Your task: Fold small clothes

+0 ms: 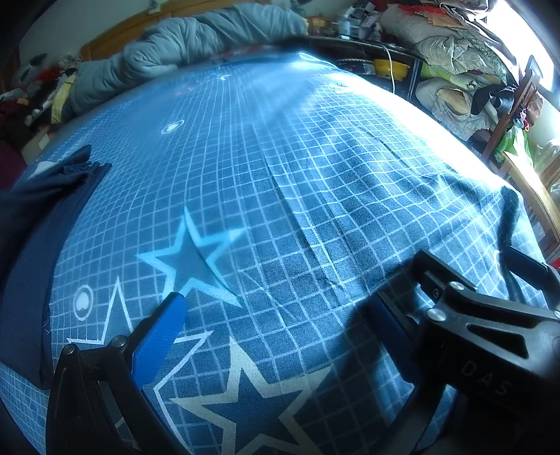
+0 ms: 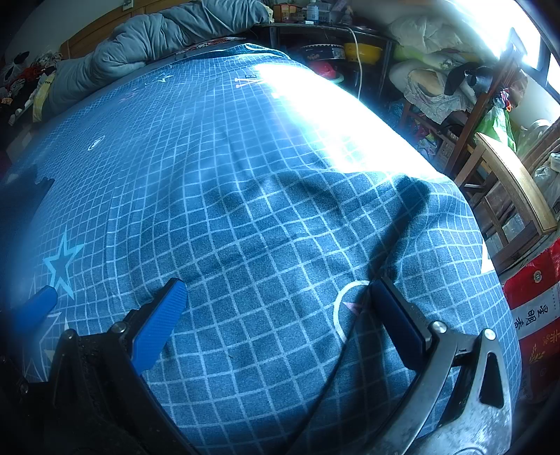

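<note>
Both claws (spread wide) hover right of navy garment [image 1: 31, 217].

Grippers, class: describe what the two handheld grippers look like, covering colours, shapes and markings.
Both the left gripper and the right gripper have black angular frames with cut-outs and silver screws, and ribbed blue finger pads. One black frame reads "DAS".

dark navy garment [image 1: 31, 224] cut off at left edge, type unclear. Shelf clutter [image 2: 308, 10] too small/blurred to ID.
</note>
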Demonstrator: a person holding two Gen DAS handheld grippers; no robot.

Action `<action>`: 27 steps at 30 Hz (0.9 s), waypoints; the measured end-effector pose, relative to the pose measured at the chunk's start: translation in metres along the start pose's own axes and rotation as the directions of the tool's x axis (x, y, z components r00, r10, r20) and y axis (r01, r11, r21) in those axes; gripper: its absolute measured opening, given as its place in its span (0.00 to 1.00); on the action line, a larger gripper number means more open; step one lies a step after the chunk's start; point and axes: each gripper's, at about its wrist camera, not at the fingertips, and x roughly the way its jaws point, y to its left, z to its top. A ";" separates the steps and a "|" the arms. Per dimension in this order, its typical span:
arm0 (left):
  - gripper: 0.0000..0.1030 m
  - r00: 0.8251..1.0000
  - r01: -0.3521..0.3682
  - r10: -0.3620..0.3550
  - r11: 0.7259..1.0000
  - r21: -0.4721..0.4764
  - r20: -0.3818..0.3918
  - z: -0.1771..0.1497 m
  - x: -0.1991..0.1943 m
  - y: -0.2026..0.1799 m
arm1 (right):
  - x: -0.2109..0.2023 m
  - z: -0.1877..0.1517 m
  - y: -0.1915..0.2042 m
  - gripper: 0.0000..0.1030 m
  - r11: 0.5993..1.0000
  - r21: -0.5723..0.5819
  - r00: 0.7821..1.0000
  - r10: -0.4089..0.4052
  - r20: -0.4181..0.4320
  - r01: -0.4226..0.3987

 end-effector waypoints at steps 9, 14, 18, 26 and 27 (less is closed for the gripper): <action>1.00 1.000 0.001 -0.001 1.000 0.000 0.001 0.000 0.000 0.000 | 0.000 0.001 -0.001 1.00 1.000 0.000 1.000 0.001 0.000 -0.001; 1.00 1.000 0.001 -0.001 1.000 0.000 0.001 0.000 0.001 0.000 | 0.000 0.000 -0.001 1.00 1.000 0.000 1.000 0.001 0.000 -0.001; 1.00 1.000 0.000 0.000 1.000 0.001 -0.002 0.000 0.001 0.001 | 0.000 0.001 -0.001 1.00 1.000 0.000 1.000 0.001 -0.001 -0.001; 1.00 1.000 -0.001 0.001 1.000 0.002 -0.003 0.000 0.000 0.000 | -0.002 0.000 -0.002 1.00 1.000 0.000 1.000 0.002 0.000 -0.002; 1.00 1.000 -0.001 0.001 1.000 0.002 -0.003 0.000 0.000 0.000 | -0.002 0.000 -0.002 1.00 1.000 0.001 1.000 0.002 0.000 -0.002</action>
